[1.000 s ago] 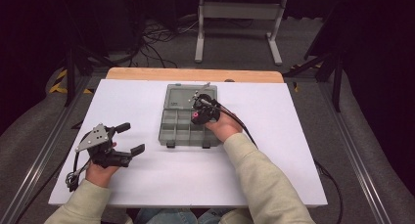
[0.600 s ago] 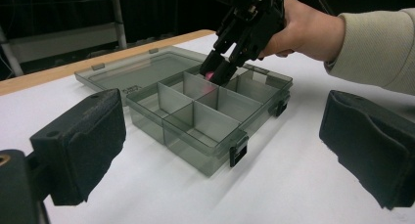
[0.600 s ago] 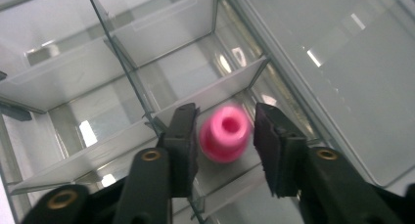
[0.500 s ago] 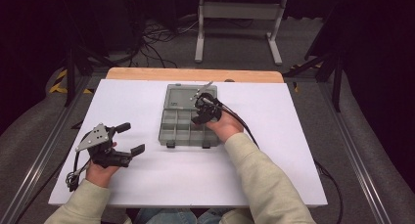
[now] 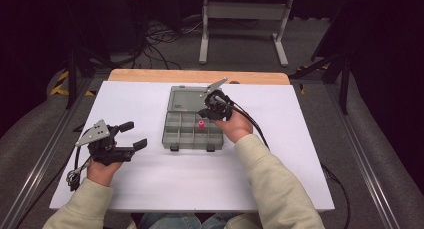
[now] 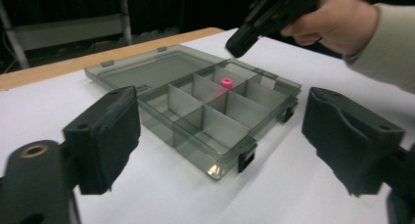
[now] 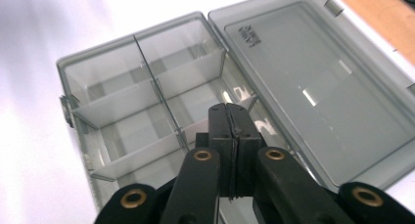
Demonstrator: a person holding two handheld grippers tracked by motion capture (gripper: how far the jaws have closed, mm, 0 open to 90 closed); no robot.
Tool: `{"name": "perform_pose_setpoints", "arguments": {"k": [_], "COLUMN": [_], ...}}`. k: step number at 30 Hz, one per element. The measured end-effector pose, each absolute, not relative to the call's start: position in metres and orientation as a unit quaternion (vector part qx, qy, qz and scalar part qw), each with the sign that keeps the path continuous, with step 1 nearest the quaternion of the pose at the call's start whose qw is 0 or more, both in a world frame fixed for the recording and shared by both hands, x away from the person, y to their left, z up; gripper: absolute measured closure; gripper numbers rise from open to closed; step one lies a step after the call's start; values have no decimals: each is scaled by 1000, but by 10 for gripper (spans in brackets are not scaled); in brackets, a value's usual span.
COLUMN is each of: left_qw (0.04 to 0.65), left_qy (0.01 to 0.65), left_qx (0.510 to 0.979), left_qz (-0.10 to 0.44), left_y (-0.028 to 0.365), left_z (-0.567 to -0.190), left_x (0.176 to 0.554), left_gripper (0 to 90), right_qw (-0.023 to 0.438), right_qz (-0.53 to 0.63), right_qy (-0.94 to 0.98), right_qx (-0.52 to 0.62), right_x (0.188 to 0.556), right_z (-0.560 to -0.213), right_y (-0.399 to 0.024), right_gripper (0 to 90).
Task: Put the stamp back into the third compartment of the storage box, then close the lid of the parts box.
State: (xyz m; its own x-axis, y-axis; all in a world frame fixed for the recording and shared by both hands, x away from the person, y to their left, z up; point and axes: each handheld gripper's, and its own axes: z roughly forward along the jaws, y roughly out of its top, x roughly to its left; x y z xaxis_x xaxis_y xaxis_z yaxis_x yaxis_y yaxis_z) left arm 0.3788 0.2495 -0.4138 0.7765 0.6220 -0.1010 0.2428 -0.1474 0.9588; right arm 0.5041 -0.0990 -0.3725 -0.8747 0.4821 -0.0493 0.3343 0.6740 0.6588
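Pink bead inside open grey compartment box.

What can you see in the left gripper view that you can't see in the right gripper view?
The left gripper view has a small pink piece sitting in one compartment, the left tool with its jaws wide apart and nothing between them, and a hand holding the right tool above the box. The right gripper view gives a close look down at that right tool's tip, jaws pressed shut and empty, plus raised lettering on the lid. Both share the grey compartment box, lid open flat, on the white table.
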Motion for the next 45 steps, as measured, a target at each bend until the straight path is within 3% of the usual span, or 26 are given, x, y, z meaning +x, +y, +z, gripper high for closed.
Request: {"name": "perform_pose_setpoints", "arguments": {"k": [13, 24, 34, 45], "left_qw": [557, 509, 485, 460], "left_qy": [290, 303, 345, 354], "left_qx": [761, 791, 795, 805], "left_qz": [164, 151, 115, 122], "left_y": [242, 235, 222, 206], "left_z": [-393, -383, -377, -378], "left_x": [411, 446, 487, 521], "left_gripper": [452, 879, 900, 900], "right_qw": [125, 122, 117, 132], "right_qz": [358, 369, 376, 361], "right_qy": [893, 884, 871, 862], "right_qx": [242, 260, 294, 331], "right_x": [499, 508, 523, 536], "right_z": [-351, -347, -352, -360], "right_y": [-129, -140, -148, -164], "right_gripper": [900, 900, 900, 900]}}
